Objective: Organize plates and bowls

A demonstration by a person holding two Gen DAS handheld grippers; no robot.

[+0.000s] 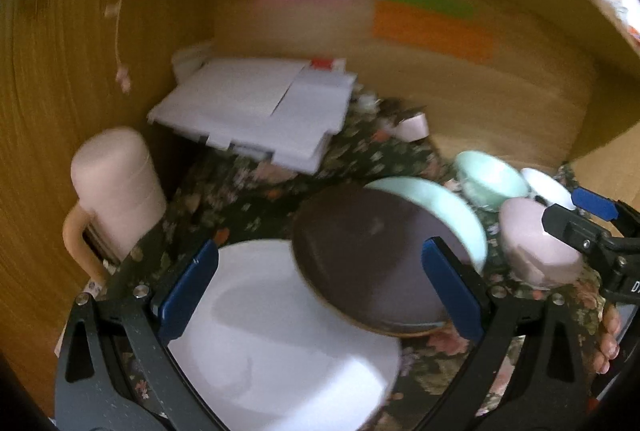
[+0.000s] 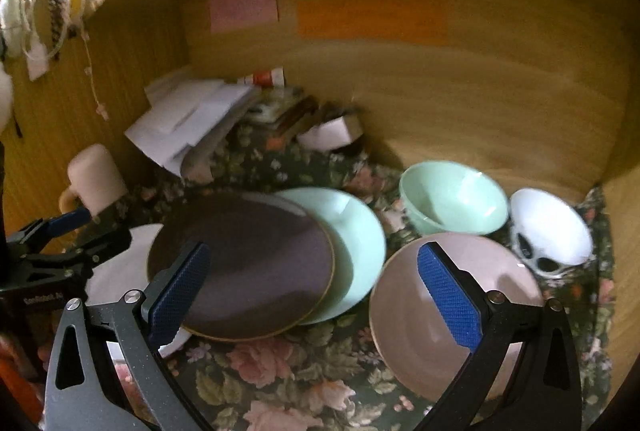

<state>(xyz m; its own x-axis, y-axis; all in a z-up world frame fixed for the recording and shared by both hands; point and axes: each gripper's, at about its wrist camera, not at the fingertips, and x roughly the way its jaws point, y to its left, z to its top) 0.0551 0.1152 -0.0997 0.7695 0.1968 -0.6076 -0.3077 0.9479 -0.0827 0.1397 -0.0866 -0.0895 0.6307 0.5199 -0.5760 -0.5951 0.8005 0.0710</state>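
Note:
On the floral cloth [image 2: 280,363], a dark brown plate [image 2: 240,263] lies partly over a white plate [image 2: 116,271] and a mint plate [image 2: 356,239]. To their right sit a pink bowl [image 2: 408,315], a mint bowl [image 2: 452,199] and a white patterned bowl [image 2: 552,227]. My right gripper [image 2: 316,295] is open; its right finger shows over the pink bowl. My left gripper [image 1: 320,289] is open above the white plate [image 1: 280,343] and the brown plate [image 1: 368,259]. In the left wrist view, the right gripper [image 1: 576,215] hangs by the pink bowl [image 1: 532,247].
Wooden cabinet walls [image 2: 480,103] close in the back and both sides. A pile of white papers [image 1: 256,107] lies at the back left. A pink mug [image 1: 116,187] stands by the left wall, and a small white box [image 2: 328,135] sits at the back.

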